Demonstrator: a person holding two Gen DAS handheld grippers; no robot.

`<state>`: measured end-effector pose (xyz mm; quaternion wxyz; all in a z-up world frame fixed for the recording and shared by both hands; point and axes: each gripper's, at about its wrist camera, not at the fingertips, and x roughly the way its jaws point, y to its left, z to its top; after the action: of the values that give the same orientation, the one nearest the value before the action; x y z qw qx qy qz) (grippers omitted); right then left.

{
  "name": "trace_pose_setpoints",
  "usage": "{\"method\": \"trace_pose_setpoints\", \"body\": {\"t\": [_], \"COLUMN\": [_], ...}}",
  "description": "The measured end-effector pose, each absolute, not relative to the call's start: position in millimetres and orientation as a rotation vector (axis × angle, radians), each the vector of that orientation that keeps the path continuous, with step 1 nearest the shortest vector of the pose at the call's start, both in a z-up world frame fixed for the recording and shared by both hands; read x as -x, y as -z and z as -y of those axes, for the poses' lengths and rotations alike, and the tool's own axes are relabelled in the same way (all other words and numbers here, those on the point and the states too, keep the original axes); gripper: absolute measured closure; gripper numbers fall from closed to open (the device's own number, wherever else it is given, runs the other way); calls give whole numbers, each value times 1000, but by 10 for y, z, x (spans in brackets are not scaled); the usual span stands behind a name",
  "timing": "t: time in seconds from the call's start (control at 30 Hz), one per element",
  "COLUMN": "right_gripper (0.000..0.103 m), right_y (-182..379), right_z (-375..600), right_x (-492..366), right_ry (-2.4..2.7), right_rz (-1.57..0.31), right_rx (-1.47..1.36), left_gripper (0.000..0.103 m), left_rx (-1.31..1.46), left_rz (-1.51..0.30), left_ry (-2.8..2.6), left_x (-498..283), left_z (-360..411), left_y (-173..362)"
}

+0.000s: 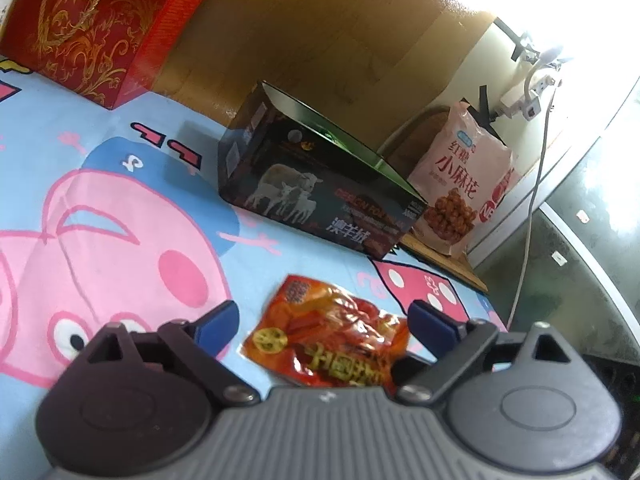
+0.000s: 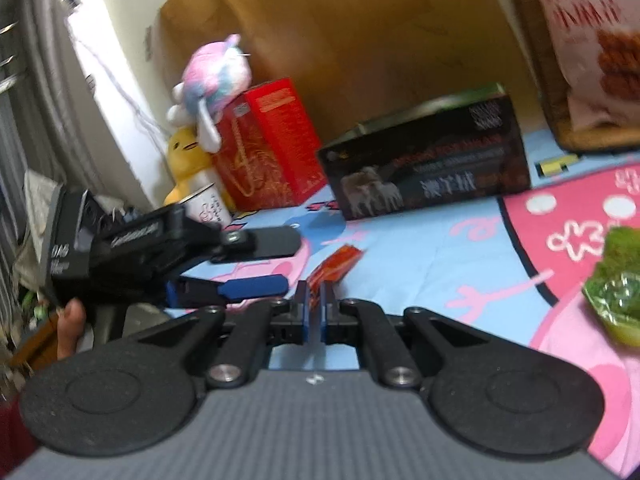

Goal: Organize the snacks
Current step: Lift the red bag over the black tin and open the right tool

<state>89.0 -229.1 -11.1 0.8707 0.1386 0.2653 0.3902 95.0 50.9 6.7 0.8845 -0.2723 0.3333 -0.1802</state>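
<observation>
A red-orange snack packet lies on the cartoon-print blanket, between the open fingers of my left gripper. In the right wrist view the same packet is held by one edge in my shut right gripper, and the left gripper reaches in from the left, open. An open black box with sheep printed on it stands beyond the packet; it also shows in the right wrist view. A green snack packet lies at the right edge.
A red gift box stands far left, also in the right wrist view, with plush toys and a white cup beside it. A large pink snack bag leans on a wooden stand. A wooden headboard runs behind.
</observation>
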Motion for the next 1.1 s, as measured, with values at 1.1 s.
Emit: {"method": "trace_pose_setpoints", "body": {"t": [1.1], "right_gripper": [98], "right_y": [-152], "right_z": [2661], "right_x": [-1140], "right_ry": [-921], "right_rz": [-645], "right_rx": [-697], "left_gripper": [6], "left_rx": [734], "left_rz": [-643], "left_ry": [493], "left_x": [-967], "left_z": [-673], "left_y": [-107]}}
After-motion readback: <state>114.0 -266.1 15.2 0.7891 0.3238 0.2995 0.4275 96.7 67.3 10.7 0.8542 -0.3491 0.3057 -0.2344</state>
